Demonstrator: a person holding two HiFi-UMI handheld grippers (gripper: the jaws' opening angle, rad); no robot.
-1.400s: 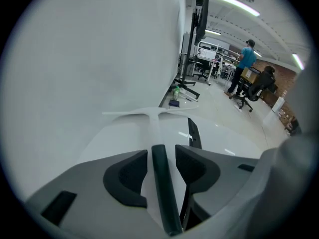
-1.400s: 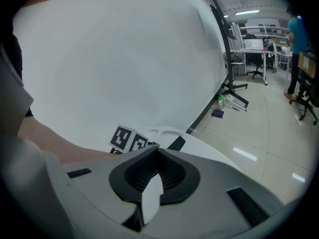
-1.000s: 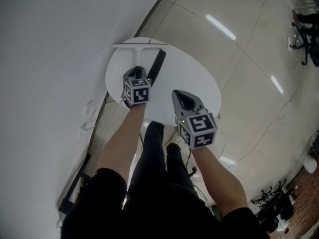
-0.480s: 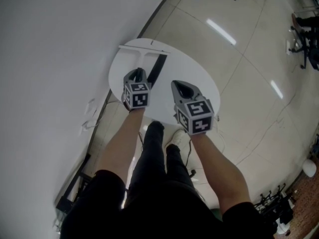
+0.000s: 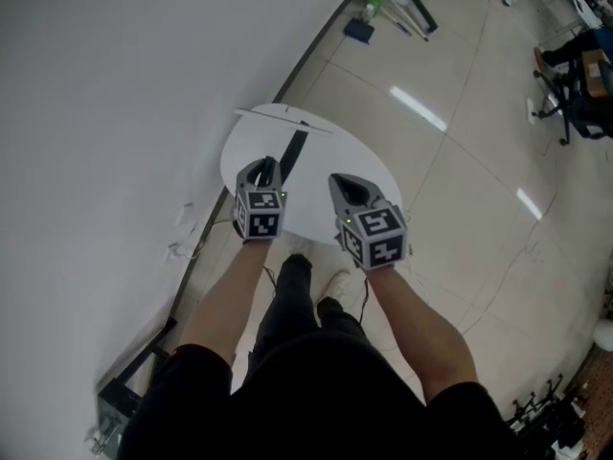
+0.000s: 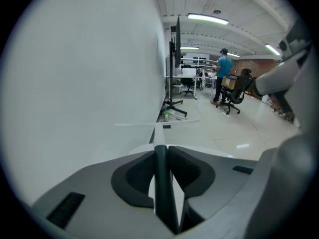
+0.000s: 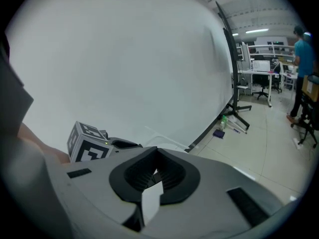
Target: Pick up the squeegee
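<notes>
We see the white wall [image 5: 115, 113] filling the nine o'clock side of the head view, and the round white table [image 5: 359, 156] lying under both grippers. Our left gripper [image 5: 265, 166] has its pads [image 6: 189, 171] clamped on the dark handle of the squeegee [image 5: 292, 149], which runs out between them toward twelve o'clock and ends in a pale crosswise blade [image 5: 284, 121]. Just beside it at three o'clock, our right gripper [image 5: 347, 182] has its jaws together with nothing between them.
</notes>
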